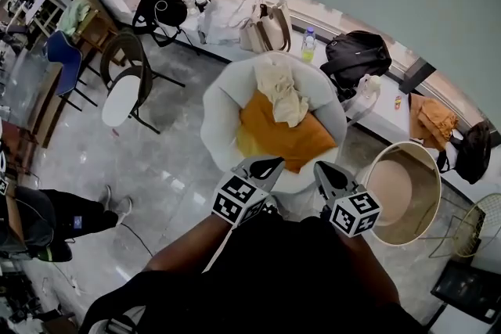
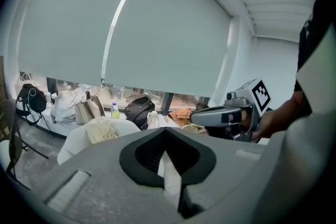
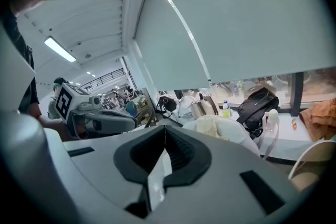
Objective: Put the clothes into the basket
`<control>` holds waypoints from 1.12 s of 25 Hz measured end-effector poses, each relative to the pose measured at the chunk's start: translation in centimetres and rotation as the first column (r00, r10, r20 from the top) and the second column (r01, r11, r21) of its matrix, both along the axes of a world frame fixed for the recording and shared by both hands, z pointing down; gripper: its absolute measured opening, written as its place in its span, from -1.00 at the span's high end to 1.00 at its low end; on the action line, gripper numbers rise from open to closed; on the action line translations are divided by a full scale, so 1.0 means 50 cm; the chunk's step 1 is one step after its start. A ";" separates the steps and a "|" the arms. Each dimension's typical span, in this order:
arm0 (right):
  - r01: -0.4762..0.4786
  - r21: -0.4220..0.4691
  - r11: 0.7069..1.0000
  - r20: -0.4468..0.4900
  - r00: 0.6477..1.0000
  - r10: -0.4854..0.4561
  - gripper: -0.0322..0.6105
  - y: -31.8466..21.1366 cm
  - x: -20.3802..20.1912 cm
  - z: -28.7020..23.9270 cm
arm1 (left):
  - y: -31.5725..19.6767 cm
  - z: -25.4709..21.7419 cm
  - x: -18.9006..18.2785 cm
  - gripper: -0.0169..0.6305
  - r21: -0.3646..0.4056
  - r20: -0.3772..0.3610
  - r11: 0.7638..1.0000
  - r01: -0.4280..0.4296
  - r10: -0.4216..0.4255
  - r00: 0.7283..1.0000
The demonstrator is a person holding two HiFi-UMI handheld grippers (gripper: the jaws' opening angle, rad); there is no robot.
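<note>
I am holding my left gripper [image 1: 262,166] and right gripper [image 1: 330,174] at the white armchair's [image 1: 215,117] near edge, jaws together, empty. The orange cloth [image 1: 274,133] and cream cloth [image 1: 283,94] are lying on its seat, and the basket [image 1: 433,168] is standing just right of it.

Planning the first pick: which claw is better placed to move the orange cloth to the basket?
Probably the right claw. Both it and the left claw hang shut and empty by the orange cloth, but the basket stands on the right claw's side.
</note>
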State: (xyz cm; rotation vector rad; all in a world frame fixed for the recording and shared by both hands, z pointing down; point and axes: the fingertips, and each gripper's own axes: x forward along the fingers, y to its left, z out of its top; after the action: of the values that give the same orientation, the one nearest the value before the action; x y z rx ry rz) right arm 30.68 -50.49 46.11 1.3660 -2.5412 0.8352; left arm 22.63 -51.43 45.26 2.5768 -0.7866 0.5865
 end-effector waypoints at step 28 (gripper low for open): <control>0.157 -0.082 0.984 -0.086 0.983 -0.164 0.85 -0.244 0.047 0.108 | -0.219 0.093 0.026 0.95 -0.066 0.020 0.983 0.172 -0.171 0.985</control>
State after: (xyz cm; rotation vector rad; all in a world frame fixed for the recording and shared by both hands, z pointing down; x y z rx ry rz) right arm 33.05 -62.69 51.53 1.1324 -2.4835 0.8086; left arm 23.92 -62.36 49.91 2.4158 -0.9653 0.5681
